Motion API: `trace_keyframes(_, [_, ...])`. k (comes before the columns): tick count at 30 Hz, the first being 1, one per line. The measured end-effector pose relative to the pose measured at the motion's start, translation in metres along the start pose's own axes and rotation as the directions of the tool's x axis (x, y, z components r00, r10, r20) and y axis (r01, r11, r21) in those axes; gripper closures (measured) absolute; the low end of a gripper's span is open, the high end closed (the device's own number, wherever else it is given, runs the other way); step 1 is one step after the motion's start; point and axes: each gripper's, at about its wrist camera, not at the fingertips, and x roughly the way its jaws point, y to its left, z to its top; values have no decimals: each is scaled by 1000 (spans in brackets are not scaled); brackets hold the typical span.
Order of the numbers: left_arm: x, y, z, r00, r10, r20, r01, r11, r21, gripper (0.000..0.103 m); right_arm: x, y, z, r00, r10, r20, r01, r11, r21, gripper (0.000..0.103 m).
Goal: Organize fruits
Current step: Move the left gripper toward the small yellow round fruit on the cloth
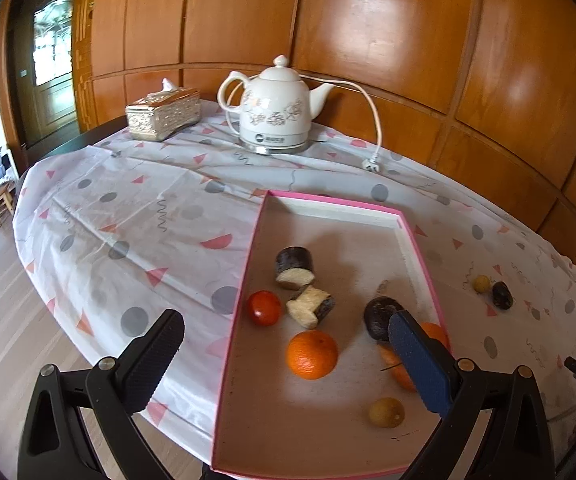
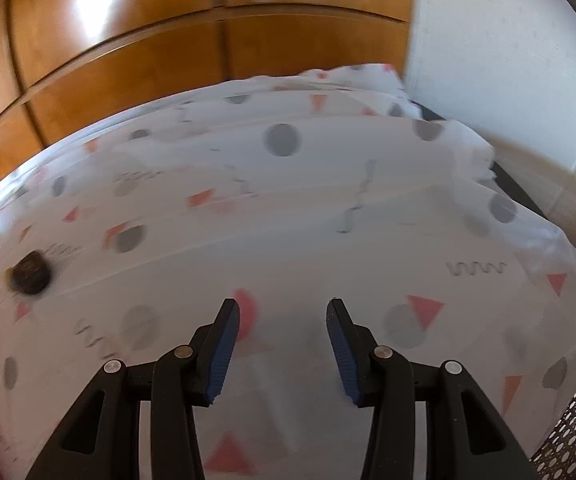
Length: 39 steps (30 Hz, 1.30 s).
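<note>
A pink-rimmed box lid [image 1: 423, 256] lies on the table and holds fruit: two dark cut cane pieces [image 1: 295, 267], a red tomato [image 1: 264, 308], an orange [image 1: 311, 354], a dark round fruit [image 1: 379, 316], another orange [image 1: 433, 332] partly behind my finger, and a small yellow fruit [image 1: 386, 412]. Outside it, on the cloth, lie a small yellow fruit [image 1: 481, 283] and a dark fruit [image 1: 502, 295]; the dark one also shows in the right wrist view [image 2: 30, 273]. My left gripper [image 1: 288, 356] is open above the lid. My right gripper [image 2: 284, 344] is open and empty over the cloth.
A white kettle [image 1: 276, 108] with cord and plug [image 1: 371, 164] and a tissue box [image 1: 163, 114] stand at the back of the patterned tablecloth [image 1: 148, 208]. Wood panelling lies behind. A perforated basket edge [image 2: 575, 420] shows at lower right.
</note>
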Motion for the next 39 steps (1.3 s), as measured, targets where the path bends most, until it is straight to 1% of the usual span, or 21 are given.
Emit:
trace_keyframes(5, [0, -14, 8, 999, -38, 3, 38, 999, 36, 0, 12, -25, 0, 997, -77, -6, 77, 995, 68, 57])
trace_keyframes(9, [0, -28, 17, 997, -75, 9, 75, 995, 67, 0, 12, -30, -1, 995, -99, 16, 97, 991, 88, 56])
trace_keyframes(11, [-1, -38, 21, 996, -94, 10, 92, 992, 90, 0, 12, -27, -3, 993, -110, 32, 107, 991, 84, 54])
trace_keyframes(15, [-1, -65, 29, 988, -153, 6, 150, 977, 149, 0, 15, -25, -3, 993, -110, 42, 106, 991, 85, 52])
trace_keyframes(17, [2, -79, 31, 982, -188, -9, 187, 967, 174, 0, 13, -26, -5, 993, -105, 46, 101, 991, 87, 51])
trace_keyframes(19, [7, -93, 32, 971, -235, -39, 238, 954, 180, 0, 13, -26, -6, 994, -103, 48, 98, 991, 88, 50])
trace_keyframes(21, [11, -105, 32, 963, -261, -64, 269, 944, 192, 0, 14, -26, -6, 994, -102, 50, 97, 991, 87, 49])
trace_keyframes(23, [17, -121, 32, 953, -284, -103, 300, 929, 216, 0, 14, -26, -6, 994, -100, 51, 95, 992, 86, 48])
trace_keyframes(25, [21, -134, 33, 950, -286, -127, 309, 921, 238, 0, 14, -25, -7, 994, -100, 53, 96, 992, 84, 47])
trace_keyframes(28, [32, -159, 34, 951, -265, -157, 301, 908, 291, 0, 14, -24, -7, 993, -101, 56, 97, 992, 81, 46])
trace_keyframes(30, [42, -170, 35, 948, -265, -175, 308, 902, 302, 1, 14, -24, -7, 993, -101, 57, 96, 992, 81, 45])
trace_keyframes(31, [47, -175, 35, 948, -256, -187, 305, 900, 310, 1, 15, -24, -7, 993, -100, 58, 95, 992, 81, 45])
trace_keyframes(32, [57, -183, 35, 945, -251, -211, 309, 896, 319, 3, 15, -24, -7, 993, -99, 59, 94, 992, 81, 45])
trace_keyframes(33, [62, -186, 34, 942, -249, -225, 313, 895, 319, 6, 15, -24, -7, 993, -98, 59, 93, 992, 82, 45])
trace_keyframes(35, [80, -195, 34, 931, -246, -269, 326, 892, 314, 12, 15, -24, -7, 993, -97, 60, 91, 992, 82, 44])
trace_keyframes(37, [97, -204, 32, 915, -249, -317, 347, 887, 304, 27, 15, -24, -7, 994, -95, 61, 90, 993, 82, 43])
trace_keyframes(38, [106, -208, 32, 907, -250, -340, 356, 886, 298, 28, 15, -24, -7, 994, -94, 62, 89, 993, 81, 43])
trace_keyframes(39, [112, -212, 31, 902, -249, -353, 361, 884, 297, 30, 15, -24, -7, 994, -94, 62, 89, 993, 81, 43])
